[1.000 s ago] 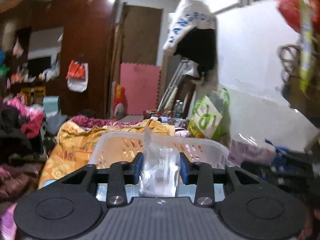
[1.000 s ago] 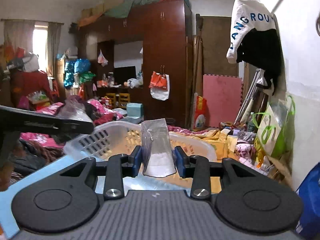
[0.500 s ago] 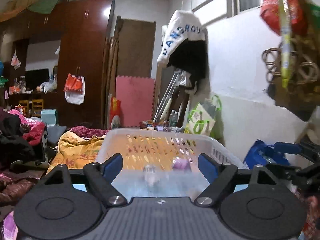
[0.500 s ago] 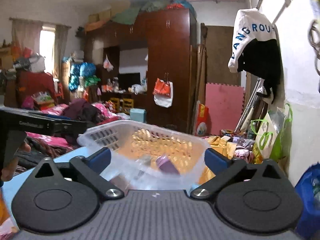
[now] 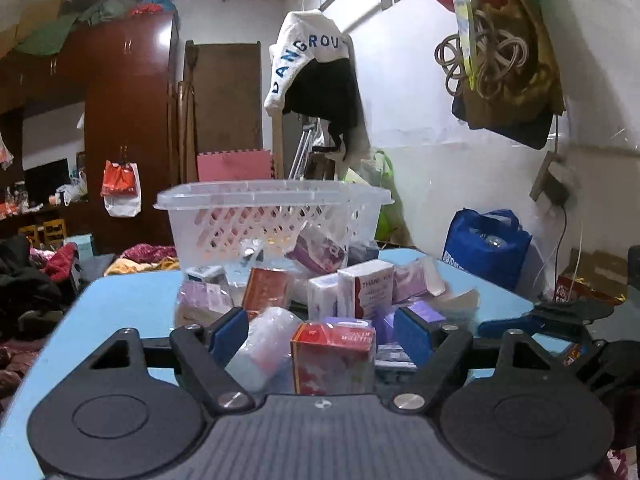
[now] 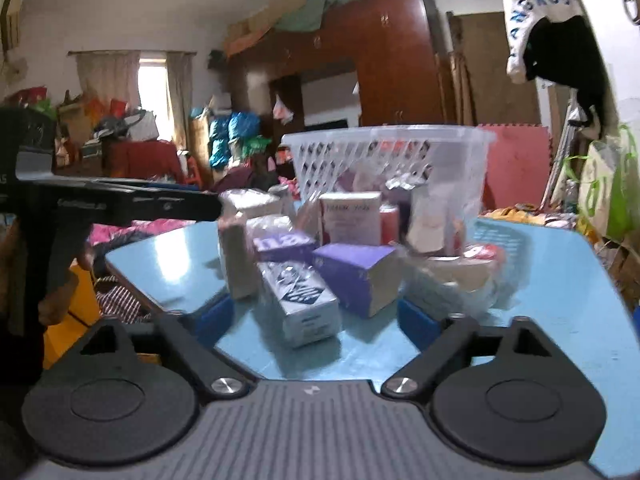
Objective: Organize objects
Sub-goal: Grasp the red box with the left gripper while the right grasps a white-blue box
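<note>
Hovering released, both the left gripper (image 5: 320, 334) and right gripper (image 6: 316, 318) face boxes (image 5: 348, 300) crowding the blue table (image 6: 560, 280) before the basket (image 5: 272, 216).

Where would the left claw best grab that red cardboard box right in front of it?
Across the red cardboard box's two narrow upright sides, coming straight from the front. It stands upright between the open left gripper's fingers, its flat sides facing the pads; the bubble-wrapped packet crowds its left.
</note>
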A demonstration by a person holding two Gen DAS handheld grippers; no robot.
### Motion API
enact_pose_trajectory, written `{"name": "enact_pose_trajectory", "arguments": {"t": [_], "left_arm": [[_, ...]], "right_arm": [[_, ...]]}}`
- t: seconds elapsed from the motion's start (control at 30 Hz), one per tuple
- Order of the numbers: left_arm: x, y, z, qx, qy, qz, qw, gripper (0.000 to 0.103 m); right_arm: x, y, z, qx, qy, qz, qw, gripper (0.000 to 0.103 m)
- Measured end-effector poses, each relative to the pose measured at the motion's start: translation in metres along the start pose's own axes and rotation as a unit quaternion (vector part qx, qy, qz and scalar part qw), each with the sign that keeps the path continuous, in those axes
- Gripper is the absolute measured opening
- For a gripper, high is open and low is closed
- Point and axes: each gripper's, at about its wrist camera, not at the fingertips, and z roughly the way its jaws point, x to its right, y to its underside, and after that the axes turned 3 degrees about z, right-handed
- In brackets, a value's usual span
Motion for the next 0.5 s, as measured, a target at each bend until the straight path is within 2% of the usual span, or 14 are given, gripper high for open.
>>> {"name": "enact_pose_trajectory", "arguments": {"t": [0.07,0.13,0.2,0.23,0.27,0.3,0.4,0.5], "left_arm": [[-0.002,0.003,0.009,-0.008,0.004,-0.005,0.9999,0.078],[-0.003,0.008,0.013,-0.015,0.004,-0.004,0.9999,0.078],[0.002,0.017,0.014,-0.017,0.004,0.002,0.9998,0.078],[0.004,0.018,0.014,-0.018,0.009,0.004,0.9998,0.078],[0.006,0.018,0.015,-0.018,0.012,0.005,0.9997,0.078],[0.008,0.019,0.017,-0.019,0.015,0.007,0.9997,0.078],[0.009,0.021,0.018,-0.021,0.007,0.003,0.9998,0.056],[0.003,0.021,0.015,-0.010,-0.002,-0.015,0.9998,0.056]], "right_arm": [[0.000,-0.002,0.011,-0.009,-0.008,0.000,1.000,0.069],[-0.002,0.004,0.017,-0.016,-0.004,-0.005,1.000,0.066],[-0.002,0.006,0.020,-0.019,-0.005,-0.004,1.000,0.053],[-0.001,0.005,0.021,-0.018,-0.006,-0.005,1.000,0.050],[-0.002,0.007,0.018,-0.018,-0.005,-0.007,1.000,0.042],[-0.003,0.009,0.013,-0.018,-0.004,-0.010,1.000,0.042],[-0.005,0.013,0.001,-0.014,0.000,-0.015,1.000,0.041],[-0.005,0.018,-0.011,-0.004,0.007,-0.015,1.000,0.041]]}}
